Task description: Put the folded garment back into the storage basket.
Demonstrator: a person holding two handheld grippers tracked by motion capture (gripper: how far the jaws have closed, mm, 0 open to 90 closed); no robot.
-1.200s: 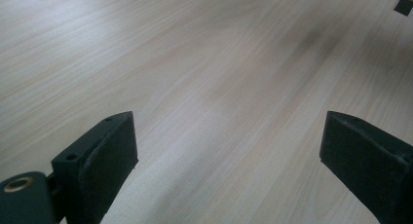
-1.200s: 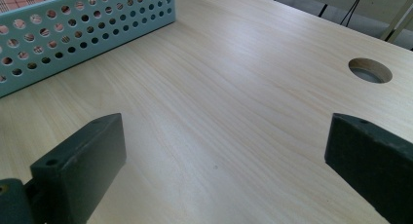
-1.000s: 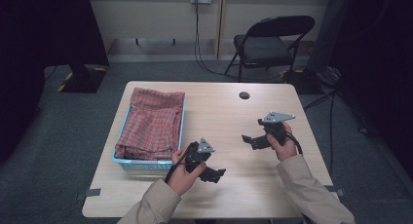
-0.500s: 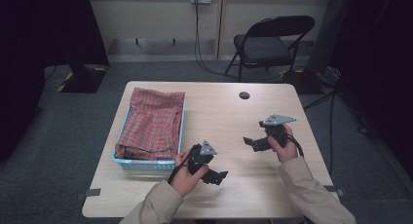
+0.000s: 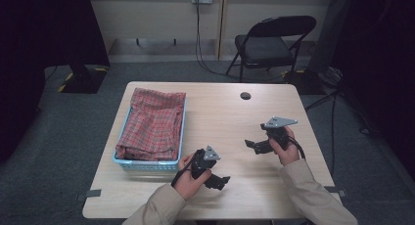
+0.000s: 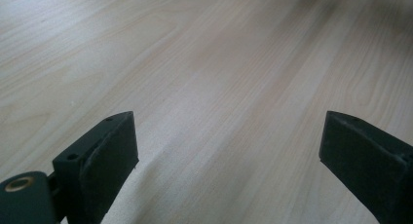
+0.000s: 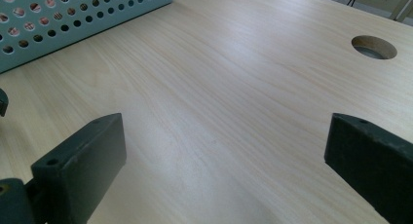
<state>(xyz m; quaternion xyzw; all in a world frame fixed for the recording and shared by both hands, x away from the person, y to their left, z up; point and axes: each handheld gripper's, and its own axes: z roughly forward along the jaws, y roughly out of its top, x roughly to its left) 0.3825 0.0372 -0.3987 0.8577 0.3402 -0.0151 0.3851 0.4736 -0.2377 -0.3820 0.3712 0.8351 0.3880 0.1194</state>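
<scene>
- Far left of both grippers sits the blue basket [image 5: 149, 165], well apart from the right one and just beside the left hand; the red plaid cloth [image 5: 154, 122] lies folded inside it, filling it rim to rim, so the basket floor is hidden.
- In the right gripper view only a corner of that basket's perforated wall [image 7: 73, 19] shows, cut off at the top left edge; plaid shows faintly through the holes.
- Left gripper [image 5: 219, 181] is low over the table [image 5: 225, 117] near the front edge, jaws spread wide with nothing between them; its own view gives bare wood [image 6: 219, 78] between the jaws, blurred toward the top.
- Right gripper [image 5: 252, 145] hovers near the table's right side, jaws pointing toward the basket, also spread wide and empty.
- Beyond the right gripper is the round cable hole [image 5: 245, 96]; in the right gripper view it sits above the right-hand jaw [image 7: 374, 46].
- Both sleeves are cut off at the bottom edge of the high view.
</scene>
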